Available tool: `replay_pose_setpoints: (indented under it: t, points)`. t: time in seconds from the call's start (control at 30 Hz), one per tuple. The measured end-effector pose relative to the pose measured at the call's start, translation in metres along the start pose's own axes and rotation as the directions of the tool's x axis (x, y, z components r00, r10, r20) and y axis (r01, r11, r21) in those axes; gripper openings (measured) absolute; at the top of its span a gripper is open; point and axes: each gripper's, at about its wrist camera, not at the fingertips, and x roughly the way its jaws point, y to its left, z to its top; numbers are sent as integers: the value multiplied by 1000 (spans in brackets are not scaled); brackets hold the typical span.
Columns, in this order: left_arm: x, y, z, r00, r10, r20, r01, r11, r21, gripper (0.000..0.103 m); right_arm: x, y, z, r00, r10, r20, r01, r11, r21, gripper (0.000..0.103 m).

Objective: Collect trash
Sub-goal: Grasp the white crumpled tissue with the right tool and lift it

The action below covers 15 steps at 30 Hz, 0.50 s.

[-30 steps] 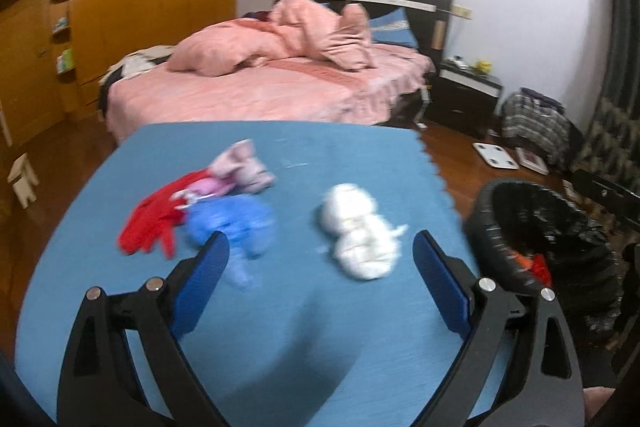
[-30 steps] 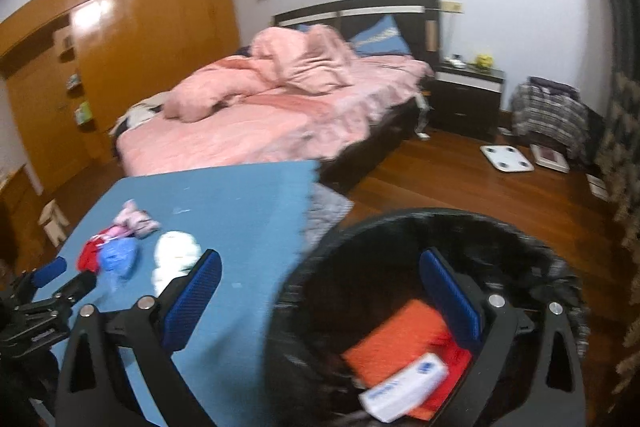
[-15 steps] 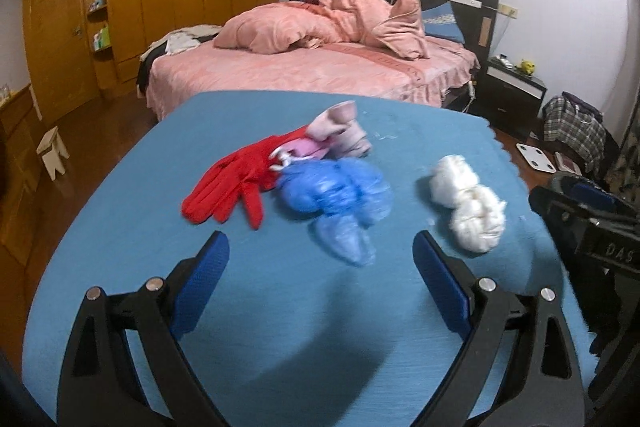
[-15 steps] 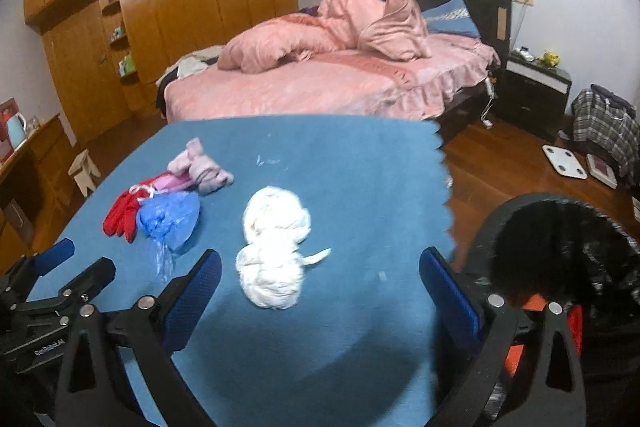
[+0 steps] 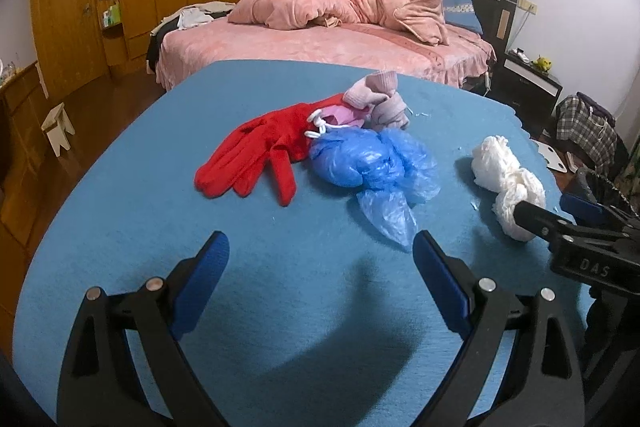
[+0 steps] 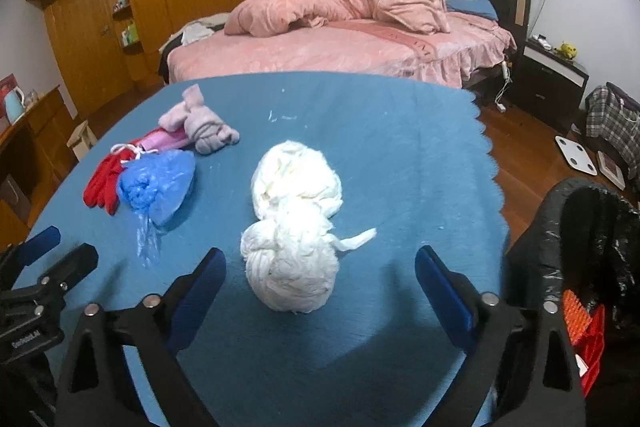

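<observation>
Now both views look down on the blue tablecloth [image 6: 400, 147], where a second ago the right wrist view looked straight into the black-lined trash bin [image 6: 592, 227]; the bin sits at the right edge, off the table's right side, with orange and red items visible inside. Judgement: one drop looks done and the next pickup is beginning. Right gripper [image 6: 320, 291]: jaws wide, having just closed a little, holding nothing; the white crumpled wad [image 6: 292, 227] lies on the cloth between the blue pads, its near lobe roughly level with the tips, pads not touching it. It reads as the next target. Left gripper [image 5: 320, 275]: jaws wide, empty, bare cloth between them; compared with a second ago its view has swung left, so the blue plastic bag [image 5: 372, 163] lies just beyond the right finger. Left of the bag, touching it, a red glove [image 5: 256, 155]; on the far side a pink item with white cord [image 5: 336, 115] and a mauve knitted piece [image 5: 380, 95], all bunched together. White wad well apart to their right. Whether glove and knit count as trash cannot be judged. Small white flecks [image 6: 280, 115] on the far cloth. Writing: "DAS" legible on the right gripper's body in the left view; lettering on the left gripper's body in the right view is too blurred to read.
</observation>
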Motion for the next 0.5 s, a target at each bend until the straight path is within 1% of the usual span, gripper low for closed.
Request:
replay_pose_setpoints:
  t: [0.03,0.13,0.2,0.23,0.3,0.33,0.37,0.5]
  points:
    - [1,0,-1,1000,2,-2,-2,1000,-1,90,2,1,0,1000,3,-9,-3,1000,-1,88]
    - [1,1,-2,1000,5,-9,-5,1000,-7,90,8,4,0,999,12,-38,-13,1000,-11,77]
    - [2,4,-3,1000,7,-13,-7,1000,-15,90,10,4,0,998,24,-50,-25,1000,-17,67]
    - [2,4,-3,1000,8,-16,-8,1000,-19,90,11,4,-1,998,32,-56,-33,999,-18,64]
    - [3,4,-3,1000,8,-20,-9,1000,-22,90,13,4,-1,996,55,-68,-56,998,-18,52]
    - [3,4,-3,1000,9,-22,-9,1000,-20,90,14,5,-1,995,70,-76,-72,997,-18,49]
    - [4,4,-3,1000,9,-24,-9,1000,-18,90,15,6,-1,994,78,-79,-80,997,-20,43]
    - [4,3,-3,999,11,-30,-11,1000,-9,90,15,14,-4,993,84,-79,-88,995,-47,35]
